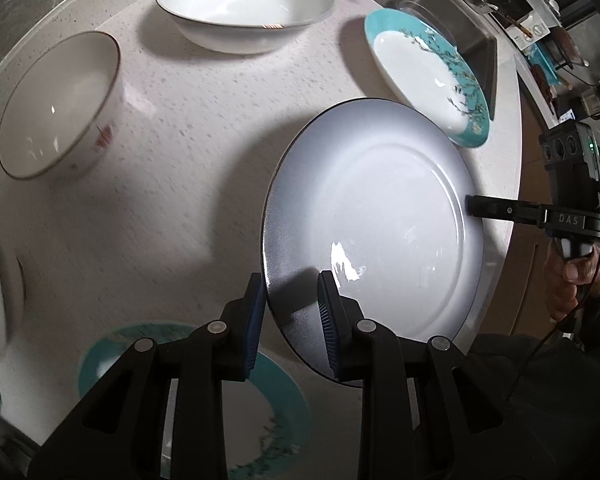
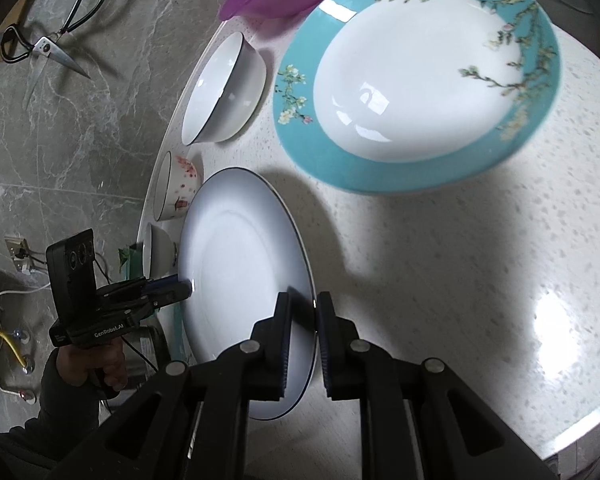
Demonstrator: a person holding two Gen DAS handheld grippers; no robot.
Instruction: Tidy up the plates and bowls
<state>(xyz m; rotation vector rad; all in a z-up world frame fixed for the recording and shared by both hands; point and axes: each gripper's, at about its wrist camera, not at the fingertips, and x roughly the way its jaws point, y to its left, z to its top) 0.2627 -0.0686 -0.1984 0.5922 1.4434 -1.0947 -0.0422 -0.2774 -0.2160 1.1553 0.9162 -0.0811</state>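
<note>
Left gripper point(image 1: 292, 308) is clamping the near rim of the grey plate point(image 1: 380, 216); right gripper point(image 2: 302, 340) is pinching the opposite rim. Plate is riding above the speckled round table point(image 1: 188, 120), tilted. A teal-rimmed floral plate point(image 2: 416, 76) is sitting just beyond; a wide white bowl point(image 1: 244, 4) and a small bowl with red markings point(image 1: 56, 108) are standing farther off.

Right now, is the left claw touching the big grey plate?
Touching. In the left wrist view the left claw has its blue pads clamped on the rim of the grey plate; the right wrist view shows it gripping that edge too.
</note>
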